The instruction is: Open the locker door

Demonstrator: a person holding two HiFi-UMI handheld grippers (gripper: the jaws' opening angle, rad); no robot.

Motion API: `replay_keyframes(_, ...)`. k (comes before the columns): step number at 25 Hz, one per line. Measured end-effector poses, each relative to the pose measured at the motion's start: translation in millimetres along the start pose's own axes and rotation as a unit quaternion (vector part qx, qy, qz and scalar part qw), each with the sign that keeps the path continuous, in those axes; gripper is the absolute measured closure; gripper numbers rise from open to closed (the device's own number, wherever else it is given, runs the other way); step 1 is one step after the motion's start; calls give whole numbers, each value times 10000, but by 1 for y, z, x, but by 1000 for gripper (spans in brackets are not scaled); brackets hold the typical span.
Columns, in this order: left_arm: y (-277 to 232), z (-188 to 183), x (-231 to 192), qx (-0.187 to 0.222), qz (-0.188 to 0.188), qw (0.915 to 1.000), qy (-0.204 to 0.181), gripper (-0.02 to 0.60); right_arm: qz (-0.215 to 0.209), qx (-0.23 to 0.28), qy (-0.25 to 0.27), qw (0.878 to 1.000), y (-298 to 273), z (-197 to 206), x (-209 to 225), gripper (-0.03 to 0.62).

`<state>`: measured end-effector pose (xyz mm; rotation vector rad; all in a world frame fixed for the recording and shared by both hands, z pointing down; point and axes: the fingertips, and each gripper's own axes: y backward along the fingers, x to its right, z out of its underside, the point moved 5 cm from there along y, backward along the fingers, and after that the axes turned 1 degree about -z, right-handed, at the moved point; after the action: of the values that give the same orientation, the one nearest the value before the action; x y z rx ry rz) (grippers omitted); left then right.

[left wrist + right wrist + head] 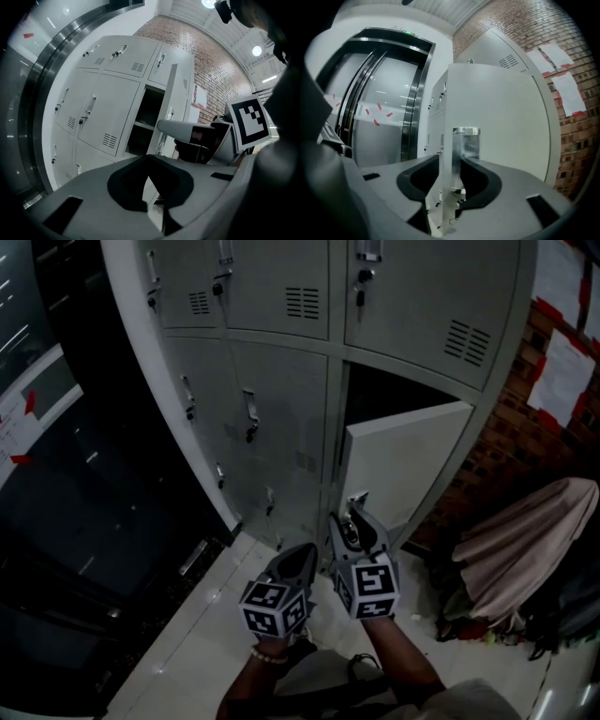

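- We are facing a grey steel locker bank that is standing against a brick wall. Its other doors are sitting flush and shut, so only one cell is concerning us.
- The locker door, in the middle row of the right-hand column, is hanging well out from its frame. It is hinging on its right side and turning its free edge toward us. We are judging the opening as largely done, with perhaps a little swing left.
- The compartment behind it is lying exposed and showing dark from the head view. The left gripper view is showing a shelf running across it, and we are making out nothing resting on it.
- Our right claw is grasping the door's free edge at the chrome handle, with one pad lying on each face. We are holding there because that edge is sitting farthest from the hinge, so a pull is turning the door most easily.
- Our left claw is clenched on nothing and hovering just beside the right one, clear of the door. We are judging that this is keeping it out of the door's swing.
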<state>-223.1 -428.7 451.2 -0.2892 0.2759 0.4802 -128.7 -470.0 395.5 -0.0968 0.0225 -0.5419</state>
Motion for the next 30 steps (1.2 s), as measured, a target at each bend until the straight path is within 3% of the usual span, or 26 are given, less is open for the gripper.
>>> replay_keyframes(6, 21, 19, 39, 29, -20, 10000, 20, 589, -74, 9, -13, 10000, 47, 4, 5, 471)
replay_keyframes(11, 36, 34, 79, 3, 16, 10000, -28, 589, -248, 67, -41, 9997, 87, 8, 18, 465)
replay_keyframes(20, 62, 66, 144, -41, 33, 10000, -36, 589, 22, 23, 57, 10000, 166, 15, 50, 436)
replay_keyframes(30, 71, 91, 207, -97, 238, 9996, -124, 589, 210, 79, -30, 9997, 222, 21, 99, 522)
